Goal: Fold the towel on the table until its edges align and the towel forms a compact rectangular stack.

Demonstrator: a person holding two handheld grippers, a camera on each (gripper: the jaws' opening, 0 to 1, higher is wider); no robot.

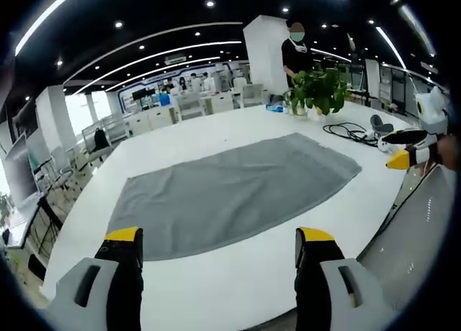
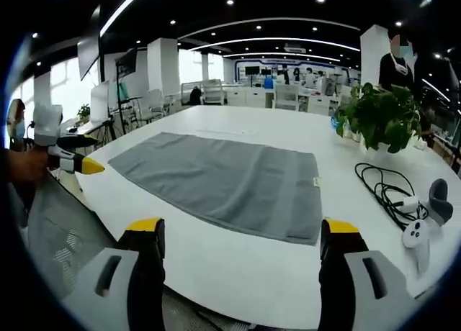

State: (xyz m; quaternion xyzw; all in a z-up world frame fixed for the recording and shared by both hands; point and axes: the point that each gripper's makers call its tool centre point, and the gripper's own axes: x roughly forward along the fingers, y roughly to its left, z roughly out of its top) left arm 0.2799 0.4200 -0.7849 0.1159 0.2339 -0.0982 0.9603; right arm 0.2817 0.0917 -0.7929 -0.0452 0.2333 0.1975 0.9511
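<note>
Left gripper view shows your left gripper (image 1: 219, 246) and right gripper (image 2: 243, 239) both spread and empty over the near table edge, the flat grey rectangular cloth towel (image 1: 230, 192) untouched — pinch unevenly and its edges probably won't align.

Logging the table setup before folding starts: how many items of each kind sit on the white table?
Grey towel: 1
Potted plant: 1
Black cable coil: 1
White handheld controller: 1
Total: 4, on the white table
</note>
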